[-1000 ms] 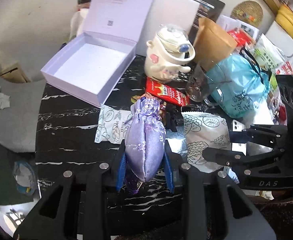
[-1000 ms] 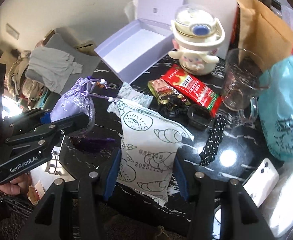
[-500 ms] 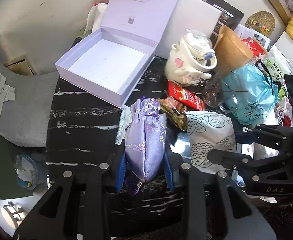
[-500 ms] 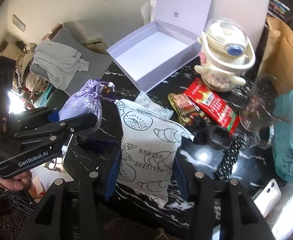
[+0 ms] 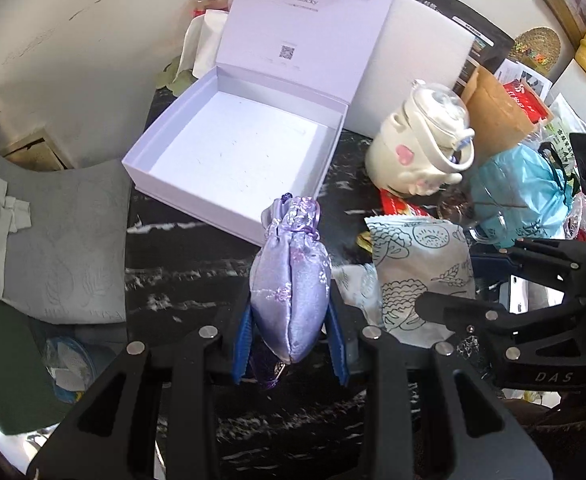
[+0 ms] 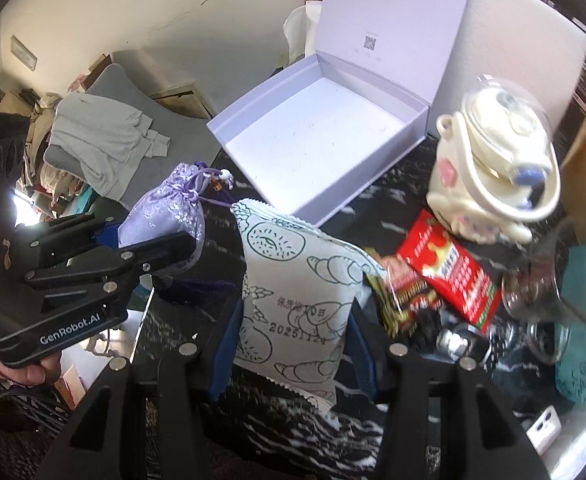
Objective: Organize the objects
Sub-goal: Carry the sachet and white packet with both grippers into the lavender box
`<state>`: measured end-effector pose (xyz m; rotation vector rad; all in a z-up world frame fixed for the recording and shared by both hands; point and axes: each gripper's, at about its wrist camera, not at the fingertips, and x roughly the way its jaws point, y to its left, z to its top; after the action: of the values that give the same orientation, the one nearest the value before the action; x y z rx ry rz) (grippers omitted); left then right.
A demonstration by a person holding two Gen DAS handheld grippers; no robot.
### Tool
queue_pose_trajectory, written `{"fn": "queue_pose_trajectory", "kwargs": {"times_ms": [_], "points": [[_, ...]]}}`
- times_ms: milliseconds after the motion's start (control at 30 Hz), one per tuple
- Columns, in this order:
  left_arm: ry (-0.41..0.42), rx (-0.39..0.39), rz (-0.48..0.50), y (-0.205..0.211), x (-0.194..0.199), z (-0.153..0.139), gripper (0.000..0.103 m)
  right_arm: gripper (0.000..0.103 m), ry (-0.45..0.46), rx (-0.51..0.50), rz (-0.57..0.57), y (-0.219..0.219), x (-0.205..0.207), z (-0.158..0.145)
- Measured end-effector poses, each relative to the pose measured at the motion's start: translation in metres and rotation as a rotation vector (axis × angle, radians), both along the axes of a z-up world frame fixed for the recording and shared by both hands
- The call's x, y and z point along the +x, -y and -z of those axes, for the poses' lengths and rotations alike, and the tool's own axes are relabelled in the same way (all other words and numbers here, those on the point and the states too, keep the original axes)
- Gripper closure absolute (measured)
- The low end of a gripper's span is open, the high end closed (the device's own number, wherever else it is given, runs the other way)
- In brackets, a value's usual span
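Lilac satin drawstring pouch [image 5: 289, 288], embroidered, pinched upright between the blue pads of the left gripper [image 5: 291, 344], jaws narrowed onto its lower half, gathered neck pointing up and away. Held above the black marble-patterned table [image 5: 181, 272], just in front of the near corner of the open lavender gift box [image 5: 237, 160]. In the right wrist view, same pouch [image 6: 165, 216] seen from the side with its cord and small beads trailing toward the box, dark purple tassel hanging below.

White snack packet [image 6: 297, 300] printed with green line drawings and a date stamp, gripped at mid width by the right gripper [image 6: 293, 344], blue pads pressing both long edges, jaws partly spread to fit it. Packet raised off the table, top edge close to the box's front wall; also visible in the left wrist view [image 5: 417, 264], just right of the pouch.

Gift box [image 6: 321, 136] empty inside, white floor, lid standing open at the back with a small printed code on it.

Right of the box: cream cartoon-shaped jar [image 6: 493, 176] with a clear domed lid and loop handle. In front of it, a red snack packet [image 6: 453, 280] and a darker wrapper, lying on the table. Further right, a clear glass mug [image 6: 541, 288], a brown paper bag [image 5: 497, 120] and a turquoise plastic bag [image 5: 529, 192]. White phone [image 6: 543, 428] at the table's near right edge.

Left of the table, a grey cushion [image 5: 65, 240] with pale folded clothing on it. Part of a hand [image 6: 21, 372] visible beneath the left gripper's handle.
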<state>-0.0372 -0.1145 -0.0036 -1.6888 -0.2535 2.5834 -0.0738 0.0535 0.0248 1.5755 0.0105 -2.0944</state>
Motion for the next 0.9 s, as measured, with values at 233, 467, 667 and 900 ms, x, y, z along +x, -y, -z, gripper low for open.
{"fn": "queue_pose_trajectory", "kwargs": {"times_ms": [233, 467, 667, 900], "points": [[0.014, -0.007, 0.032, 0.024, -0.034, 0.008, 0.073, 0.053, -0.017, 0.011, 0.007, 0.021, -0.037, -0.001], [0.034, -0.014, 0.063, 0.046, -0.072, 0.019, 0.073, 0.053, -0.029, 0.023, 0.028, 0.036, -0.074, 0.003], [0.039, -0.012, 0.075, 0.062, -0.105, 0.031, 0.073, 0.053, -0.033, 0.037, 0.042, 0.045, -0.100, 0.010], [0.018, -0.058, 0.109, 0.072, -0.137, 0.046, 0.073, 0.053, -0.033, 0.049, 0.068, 0.055, -0.128, 0.020]]}}
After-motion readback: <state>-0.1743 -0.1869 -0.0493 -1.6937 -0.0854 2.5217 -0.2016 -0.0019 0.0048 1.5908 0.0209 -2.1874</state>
